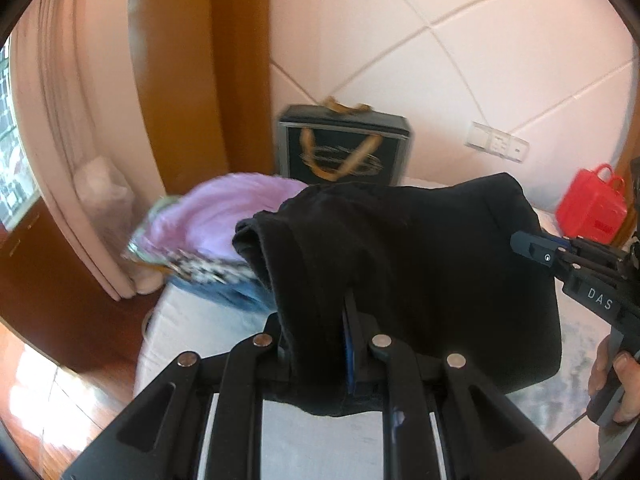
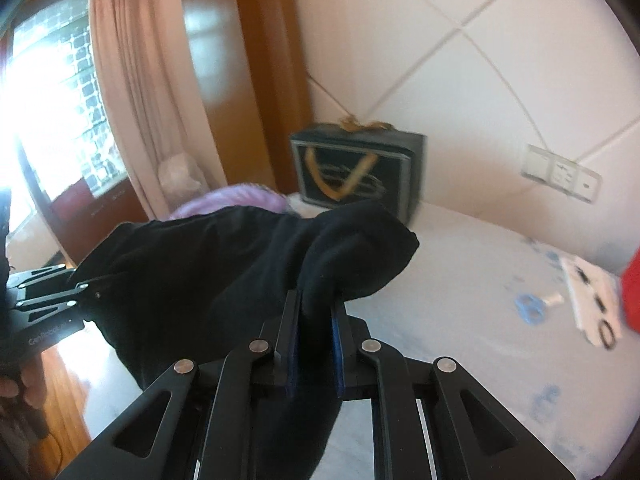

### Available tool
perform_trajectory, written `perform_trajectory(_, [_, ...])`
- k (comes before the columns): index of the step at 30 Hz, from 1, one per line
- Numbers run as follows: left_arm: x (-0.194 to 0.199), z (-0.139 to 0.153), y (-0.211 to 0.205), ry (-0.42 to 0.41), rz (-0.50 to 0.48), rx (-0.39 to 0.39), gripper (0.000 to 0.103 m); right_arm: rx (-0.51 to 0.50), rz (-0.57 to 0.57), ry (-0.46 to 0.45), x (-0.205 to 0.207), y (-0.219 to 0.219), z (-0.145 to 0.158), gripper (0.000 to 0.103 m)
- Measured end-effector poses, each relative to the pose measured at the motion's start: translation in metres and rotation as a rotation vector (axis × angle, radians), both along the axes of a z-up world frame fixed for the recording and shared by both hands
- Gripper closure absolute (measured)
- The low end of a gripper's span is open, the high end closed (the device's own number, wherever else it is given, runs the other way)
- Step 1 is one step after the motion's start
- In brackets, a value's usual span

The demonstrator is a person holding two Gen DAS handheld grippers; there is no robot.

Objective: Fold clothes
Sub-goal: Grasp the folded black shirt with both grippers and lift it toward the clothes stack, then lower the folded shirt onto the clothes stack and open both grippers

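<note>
Gripping black garment (image 1: 420, 264): left gripper (image 1: 320, 320), right gripper (image 2: 314, 312) clamped.

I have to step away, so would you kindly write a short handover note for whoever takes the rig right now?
Left gripper: shut on one edge of the black garment.
Right gripper: shut on the opposite edge.
The garment hangs between both grippers, lifted above the white bed. A pile of unfolded clothes, with a purple garment on top, lies by the dark gift bag. A red container sits off to the right.
Done: garment picked up and apparently doubled over.
Left: lay it down, finish the fold, then do the pile.
</note>
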State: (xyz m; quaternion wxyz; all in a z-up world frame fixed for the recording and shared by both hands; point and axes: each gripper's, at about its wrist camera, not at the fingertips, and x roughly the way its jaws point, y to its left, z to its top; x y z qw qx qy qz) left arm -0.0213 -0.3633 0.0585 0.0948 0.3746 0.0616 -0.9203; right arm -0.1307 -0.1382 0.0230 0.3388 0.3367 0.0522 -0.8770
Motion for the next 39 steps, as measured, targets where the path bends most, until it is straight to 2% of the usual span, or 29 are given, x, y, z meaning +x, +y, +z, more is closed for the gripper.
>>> perform_trajectory(6, [-0.038,0.022,-0.114,0.014,-0.009,-0.055,0.087,-0.070,-0.014,-0.024,-0.032,-0.109,0.006,0.090])
perform_trajectory(11, [-0.094,0.015,-0.194,-0.023,-0.022,-0.049,0.087,-0.119,-0.041,-0.068,-0.071,-0.179,0.005,0.090])
perform_trajectory(15, [-0.139,-0.021,-0.233,-0.074,-0.026,-0.040,0.087,-0.123,-0.074,-0.109,-0.108,-0.217,-0.016,0.090])
perform_trajectory(19, [-0.177,-0.081,-0.258,-0.177,-0.031,-0.028,0.084,-0.098,-0.127,-0.207,-0.147,-0.240,-0.070,0.089])
perform_trajectory(21, [-0.192,-0.119,-0.266,-0.268,-0.015,-0.043,0.074,-0.041,-0.154,-0.261,-0.160,-0.252,-0.109,0.082])
perform_trajectory(22, [-0.195,-0.134,-0.266,-0.291,-0.002,-0.054,0.057,-0.024,-0.162,-0.284,-0.164,-0.256,-0.124,0.070])
perform_trajectory(23, [-0.197,-0.142,-0.267,-0.290,0.016,-0.083,0.043,-0.027,-0.165,-0.296,-0.166,-0.258,-0.135,0.063])
perform_trajectory(24, [-0.198,-0.146,-0.268,-0.279,0.035,-0.114,0.037,-0.044,-0.169,-0.285,-0.166,-0.258,-0.140,0.060])
perform_trajectory(25, [-0.199,-0.149,-0.269,-0.268,0.053,-0.142,0.026,-0.056,-0.173,-0.274,-0.166,-0.256,-0.140,0.050])
perform_trajectory(26, [-0.198,-0.148,-0.271,-0.257,0.065,-0.147,0.025,-0.049,-0.185,-0.269,-0.167,-0.254,-0.139,0.035])
perform_trajectory(28, [-0.196,-0.142,-0.271,-0.244,0.063,-0.124,0.025,-0.015,-0.213,-0.274,-0.170,-0.251,-0.136,0.024])
perform_trajectory(32, [-0.173,-0.103,-0.265,-0.159,0.064,-0.123,0.025,-0.031,-0.225,-0.250,-0.150,-0.232,-0.116,0.020])
perform_trajectory(35, [-0.148,-0.075,-0.258,-0.099,0.029,-0.039,0.025,-0.036,-0.207,-0.212,-0.118,-0.221,-0.095,0.013])
perform_trajectory(38, [-0.135,-0.065,-0.247,-0.122,-0.022,0.036,0.025,-0.002,-0.183,-0.194,-0.085,-0.219,-0.078,0.005])
perform_trajectory(39, [-0.130,-0.065,-0.243,-0.120,-0.025,0.036,0.025,0.025,-0.183,-0.187,-0.076,-0.220,-0.073,0.004])
